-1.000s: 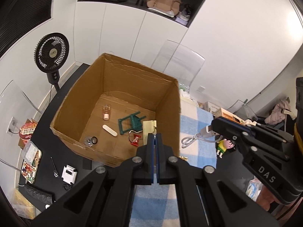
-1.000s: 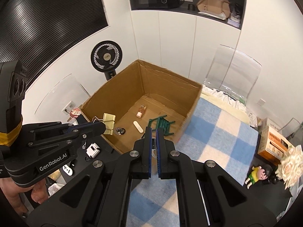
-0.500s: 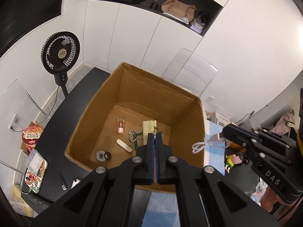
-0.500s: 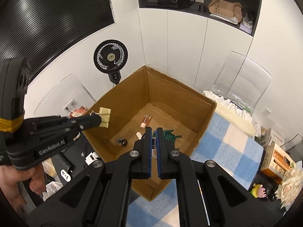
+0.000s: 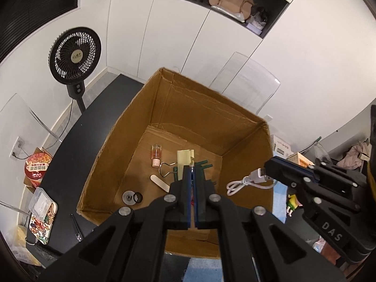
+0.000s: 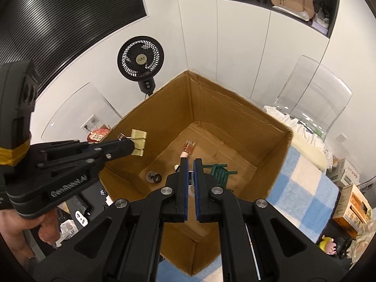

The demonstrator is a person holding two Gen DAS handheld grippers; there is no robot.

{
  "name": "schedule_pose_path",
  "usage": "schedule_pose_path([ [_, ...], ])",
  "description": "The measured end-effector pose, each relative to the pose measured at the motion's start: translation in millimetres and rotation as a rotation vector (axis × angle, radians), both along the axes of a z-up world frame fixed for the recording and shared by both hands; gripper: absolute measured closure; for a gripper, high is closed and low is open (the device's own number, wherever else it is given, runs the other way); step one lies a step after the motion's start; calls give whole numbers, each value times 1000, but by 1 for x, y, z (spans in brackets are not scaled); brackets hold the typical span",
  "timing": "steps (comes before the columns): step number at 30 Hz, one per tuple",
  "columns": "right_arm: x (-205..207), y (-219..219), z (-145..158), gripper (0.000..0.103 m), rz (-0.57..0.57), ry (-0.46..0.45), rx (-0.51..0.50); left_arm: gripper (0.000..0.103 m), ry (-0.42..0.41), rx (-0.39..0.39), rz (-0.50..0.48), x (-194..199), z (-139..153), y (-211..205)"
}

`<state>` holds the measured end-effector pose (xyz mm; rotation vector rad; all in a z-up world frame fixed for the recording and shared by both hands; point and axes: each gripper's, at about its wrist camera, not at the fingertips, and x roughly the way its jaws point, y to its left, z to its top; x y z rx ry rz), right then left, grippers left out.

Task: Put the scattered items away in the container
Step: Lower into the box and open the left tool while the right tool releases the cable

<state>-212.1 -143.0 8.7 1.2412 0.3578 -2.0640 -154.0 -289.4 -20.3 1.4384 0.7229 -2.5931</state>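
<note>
An open cardboard box [image 5: 164, 98] [image 6: 164, 117] stands on the table. Inside lie a small bottle [image 5: 155, 155], a green toy chair [image 6: 219, 172], a wooden stick [image 5: 159, 182], a wire clip [image 5: 165, 170] and metal rings [image 5: 131, 197]. My left gripper [image 5: 193, 171] is shut on the wire handle of a pale yellow binder clip [image 5: 184, 161] [image 6: 138, 142], held over the box. My right gripper [image 6: 190, 164] is shut on the plug of a white USB cable [image 5: 249, 181] above the box's right wall.
A black fan [image 5: 75, 54] stands behind the box at left. A snack tub [image 5: 37, 169], tweezers [image 5: 76, 226] and small packets lie on the black table at left. A blue checked cloth [image 6: 303, 188], a cartoon figure [image 5: 292, 203] and an orange carton [image 6: 354, 209] are at right.
Both grippers have moved forward and up over the box with their items still held. The binder clip and cable now hang above the box's inside.
</note>
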Motion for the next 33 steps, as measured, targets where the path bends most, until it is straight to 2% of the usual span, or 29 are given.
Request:
schedule_pose_path([
  [17, -14, -24, -41, 99, 9, -93, 53, 102, -107, 11, 6, -13, -46, -11],
  [33, -11, -30, -67, 99, 12, -140, 96, 102, -150, 16, 2, -11, -63, -5],
])
